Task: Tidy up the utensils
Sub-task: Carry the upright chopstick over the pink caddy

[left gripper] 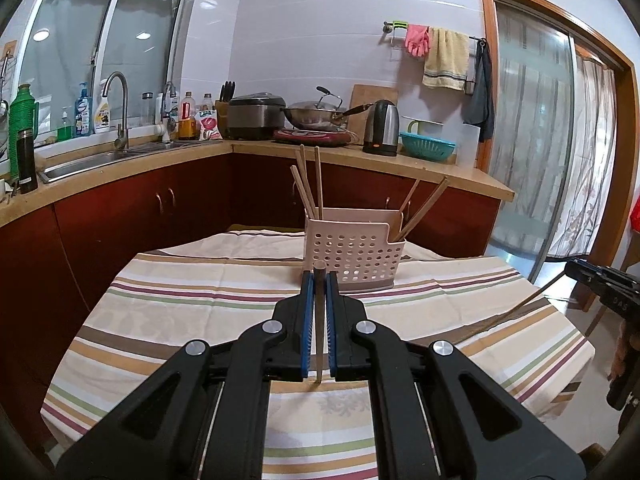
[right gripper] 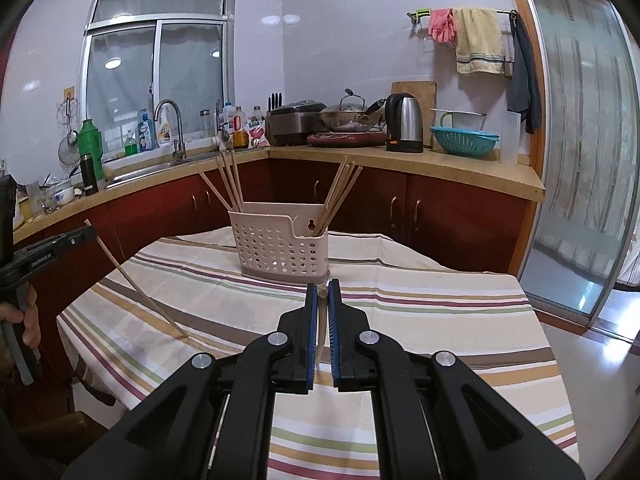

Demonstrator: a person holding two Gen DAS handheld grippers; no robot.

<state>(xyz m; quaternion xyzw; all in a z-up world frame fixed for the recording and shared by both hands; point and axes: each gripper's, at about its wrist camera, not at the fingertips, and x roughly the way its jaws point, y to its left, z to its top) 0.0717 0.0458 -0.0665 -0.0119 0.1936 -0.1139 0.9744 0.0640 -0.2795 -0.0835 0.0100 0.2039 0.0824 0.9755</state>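
Chopsticks are the business here, one pinched in each gripper. The left gripper (left gripper: 319,280) has its blue pads closed on a single chopstick (left gripper: 319,320) that runs between them and hangs down past the pads — seen from the right wrist view, that same stick (right gripper: 136,288) slants steeply with its lower tip at or just above the striped cloth near the surface's left edge. The right gripper (right gripper: 322,288) is likewise closed on a chopstick (right gripper: 322,290), of which only the top end shows between the pads; from the left wrist view its long shaft (left gripper: 516,308) angles down toward the right edge of the surface (left gripper: 180,308).

Each stick is gripped near its upper end, likely so the free lower length can be steered into an opening from above.

The pale perforated holder (right gripper: 280,248) stands toward the far edge of the surface, roughly central, and is split into compartments: one bundle of chopsticks (right gripper: 228,184) leans out of the left compartment, another bundle (right gripper: 340,192) out of the right. They splay outward because the holder is shallow and only their lower ends are held.

Judging by this, sorting is well along — the two held sticks appear to be the last loose ones, and no others lie on the cloth in view.
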